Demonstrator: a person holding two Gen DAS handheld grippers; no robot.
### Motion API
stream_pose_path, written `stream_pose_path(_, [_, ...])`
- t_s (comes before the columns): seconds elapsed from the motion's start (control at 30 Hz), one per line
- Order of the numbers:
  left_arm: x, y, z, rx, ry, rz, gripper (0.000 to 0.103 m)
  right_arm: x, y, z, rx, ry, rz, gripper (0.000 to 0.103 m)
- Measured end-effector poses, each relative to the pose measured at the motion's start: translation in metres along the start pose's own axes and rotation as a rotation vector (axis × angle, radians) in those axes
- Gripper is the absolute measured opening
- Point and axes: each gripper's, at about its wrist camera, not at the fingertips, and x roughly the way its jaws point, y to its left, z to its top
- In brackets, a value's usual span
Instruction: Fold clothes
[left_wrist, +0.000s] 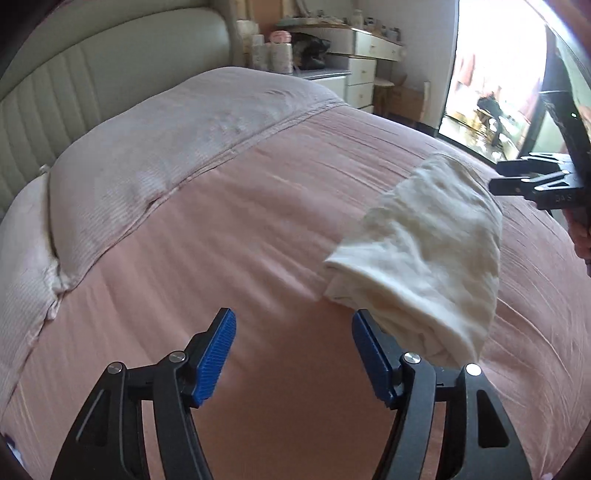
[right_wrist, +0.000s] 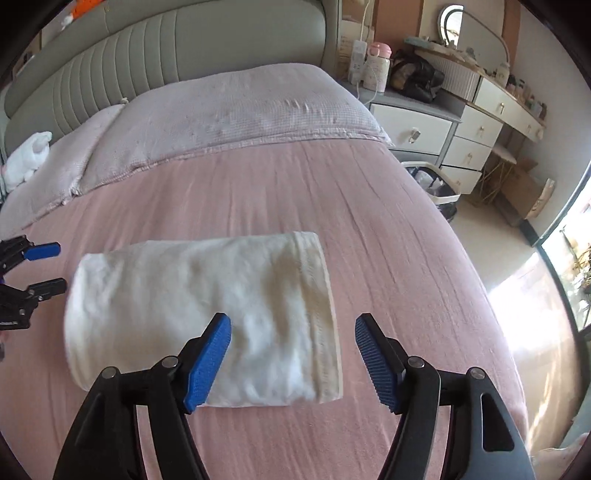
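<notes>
A white garment (right_wrist: 199, 314), already folded into a thick, rounded bundle, is seen lying on the pink bed sheet (right_wrist: 369, 221), near the middle of the bed and well short of the pillow (right_wrist: 240, 110) at the far end. It is judged to be light, soft and limp: the crinkled cloth is likely to sag and slide open if lifted by one layer only. A hemmed band is seen along its right edge, where the fabric is doubled and firmer; that edge, or the stacked layers at the near right corner, is judged the safest place to be gripped, with all layers pinched together. The right tongs (right_wrist: 293, 354) are held apart just above the bundle's near right part, nothing being clamped between the blue pads. The left tongs (left_wrist: 293, 350) are likewise held apart and empty, at the bundle's left end, with one pad beside the cloth; whether it is touched cannot be told.
</notes>
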Motion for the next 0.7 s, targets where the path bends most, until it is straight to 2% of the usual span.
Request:
stream_pose_path(0.23, [-0.061,0.081,0.004,-0.269,-0.067,0.189,0.065,0.0,0.126,0.07,-0.036,-0.042,0.102,0.07])
stream_pose_path(0.4, [-0.118,0.145,-0.008,-0.433,-0.131,0.315,0.068,-0.01,0.217,0.1,-0.05,-0.088,0.188,0.072])
stream_pose_path(0.47, [-0.139,0.165,-0.014,-0.478,-0.144,0.356,0.071,-0.019,0.243,0.108,-0.037,-0.12,0.2,0.078])
stream_pose_path(0.53, [-0.161,0.18,-0.017,-0.49,-0.139,0.397,0.082,-0.029,0.266,0.116,-0.017,-0.133,0.225,0.083])
stream_pose_path(0.6, [-0.184,0.191,-0.019,-0.481,-0.129,0.428,0.082,-0.043,0.282,0.126,0.002,-0.147,0.261,0.085])
stream_pose_path(0.7, [-0.224,0.204,-0.017,-0.487,-0.131,0.505,0.082,-0.069,0.303,0.146,0.011,-0.163,0.268,0.091])
